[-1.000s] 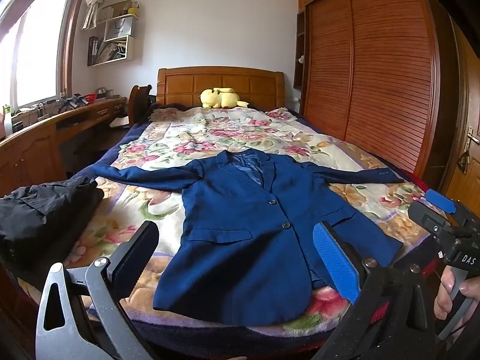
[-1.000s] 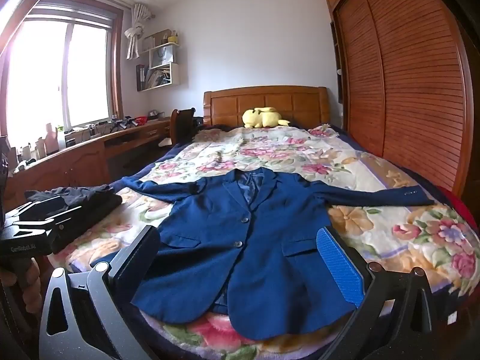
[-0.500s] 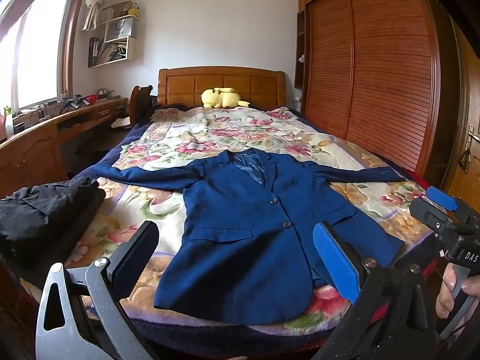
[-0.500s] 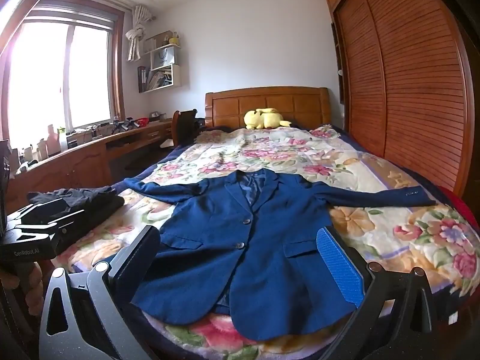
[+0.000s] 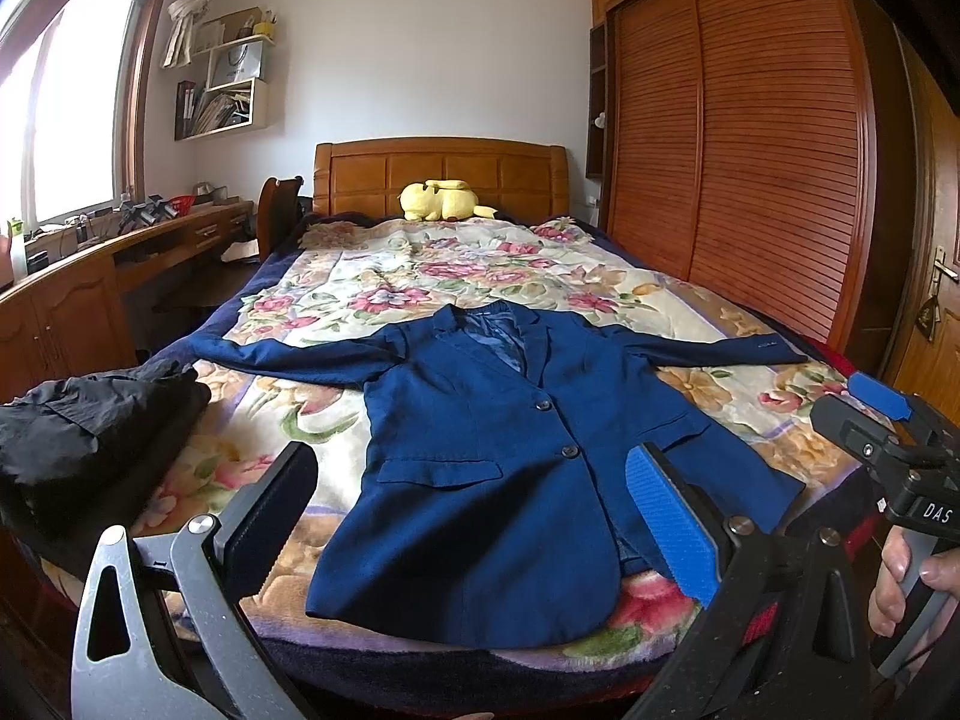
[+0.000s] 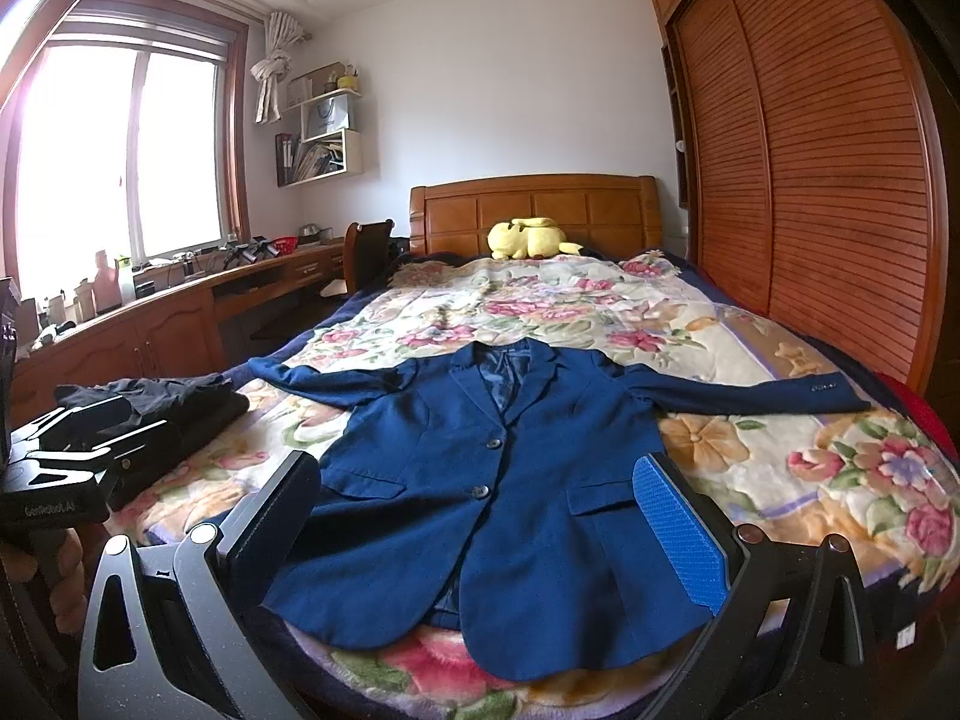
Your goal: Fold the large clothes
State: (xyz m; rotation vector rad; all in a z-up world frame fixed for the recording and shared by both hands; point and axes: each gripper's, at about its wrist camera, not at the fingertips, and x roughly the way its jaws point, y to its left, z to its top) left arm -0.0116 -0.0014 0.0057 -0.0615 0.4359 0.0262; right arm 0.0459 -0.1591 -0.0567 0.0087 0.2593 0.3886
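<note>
Open floral blanket (image 5: 372,294) lay on the far half of the bed, past the blue jacket (image 5: 498,456), clear up to the yellow plush toy (image 5: 441,201) at the headboard. A black clothes pile (image 5: 90,432) blocked the near left corner. The wardrobe (image 5: 750,150) walled the right side.

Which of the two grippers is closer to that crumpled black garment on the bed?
Left. The left gripper hovers just right of the crumpled black garment; the right gripper sits farther right, over the blue blazer.

Navy blazer (image 5: 510,456) lies face-up on the bed, buttoned, both sleeves spread outward.
</note>
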